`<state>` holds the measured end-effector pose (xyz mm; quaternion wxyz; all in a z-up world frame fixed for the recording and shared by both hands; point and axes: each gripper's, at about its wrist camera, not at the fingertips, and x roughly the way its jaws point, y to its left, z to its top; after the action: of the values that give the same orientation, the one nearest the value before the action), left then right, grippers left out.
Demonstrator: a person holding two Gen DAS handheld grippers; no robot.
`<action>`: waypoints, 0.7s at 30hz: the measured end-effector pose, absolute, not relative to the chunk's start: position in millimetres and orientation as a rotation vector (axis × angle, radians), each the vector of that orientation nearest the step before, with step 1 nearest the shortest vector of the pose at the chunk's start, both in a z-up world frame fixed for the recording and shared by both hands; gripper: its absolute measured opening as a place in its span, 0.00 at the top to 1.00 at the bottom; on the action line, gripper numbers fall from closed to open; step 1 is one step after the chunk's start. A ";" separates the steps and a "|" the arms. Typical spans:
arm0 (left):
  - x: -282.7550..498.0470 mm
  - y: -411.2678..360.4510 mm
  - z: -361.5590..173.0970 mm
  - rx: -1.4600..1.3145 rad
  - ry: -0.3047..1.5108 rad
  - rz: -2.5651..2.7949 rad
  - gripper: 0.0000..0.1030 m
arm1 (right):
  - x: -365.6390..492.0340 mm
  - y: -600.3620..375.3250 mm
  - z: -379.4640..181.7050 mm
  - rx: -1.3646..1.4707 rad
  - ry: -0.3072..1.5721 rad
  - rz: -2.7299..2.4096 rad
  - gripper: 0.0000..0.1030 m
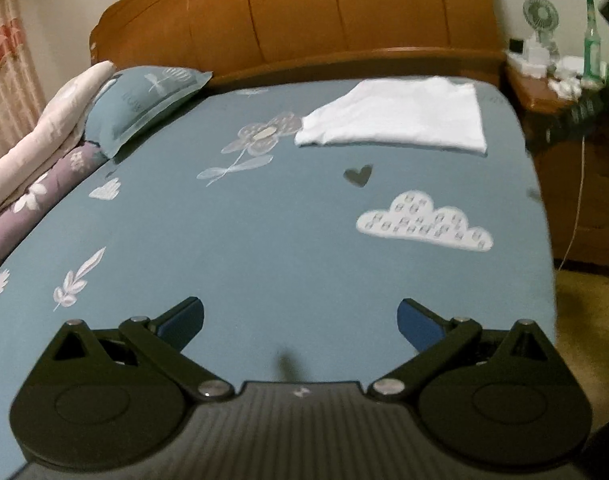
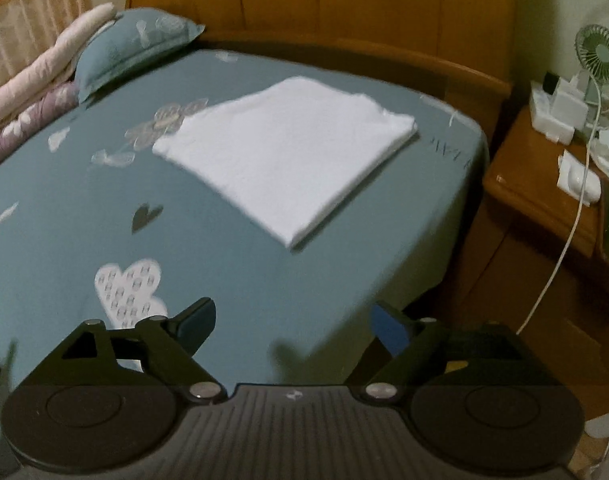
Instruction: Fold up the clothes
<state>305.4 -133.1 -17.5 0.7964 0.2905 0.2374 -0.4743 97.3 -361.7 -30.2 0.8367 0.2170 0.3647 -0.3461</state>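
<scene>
A white garment (image 1: 396, 114) lies folded into a flat rectangle on the blue patterned bed sheet (image 1: 264, 240), near the headboard at the bed's right side. It also shows in the right wrist view (image 2: 288, 156). My left gripper (image 1: 300, 322) is open and empty, held above the sheet well short of the garment. My right gripper (image 2: 292, 322) is open and empty, held above the bed's right edge, closer to the garment.
A wooden headboard (image 1: 304, 12) stands behind the bed. A blue pillow (image 1: 144, 100) and rolled quilts (image 1: 36, 160) lie along the left. A wooden nightstand (image 2: 544, 200) at the right holds a small fan (image 2: 598, 54), white boxes, a cable and a green bottle (image 1: 591, 44).
</scene>
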 end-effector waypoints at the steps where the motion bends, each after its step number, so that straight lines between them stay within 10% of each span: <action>1: 305.2 -136.6 -15.3 0.616 0.513 -1.026 0.01 | 97.9 -357.7 -30.9 0.461 0.779 -0.722 0.13; 21: 295.7 -211.4 18.3 0.292 0.663 -1.147 0.01 | 109.0 -359.3 -13.6 0.426 0.759 -0.614 0.08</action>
<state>295.7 -211.4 18.3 0.7787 0.1353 0.3065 -0.5305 109.0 -359.3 -13.6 0.8616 0.2030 0.3618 -0.2926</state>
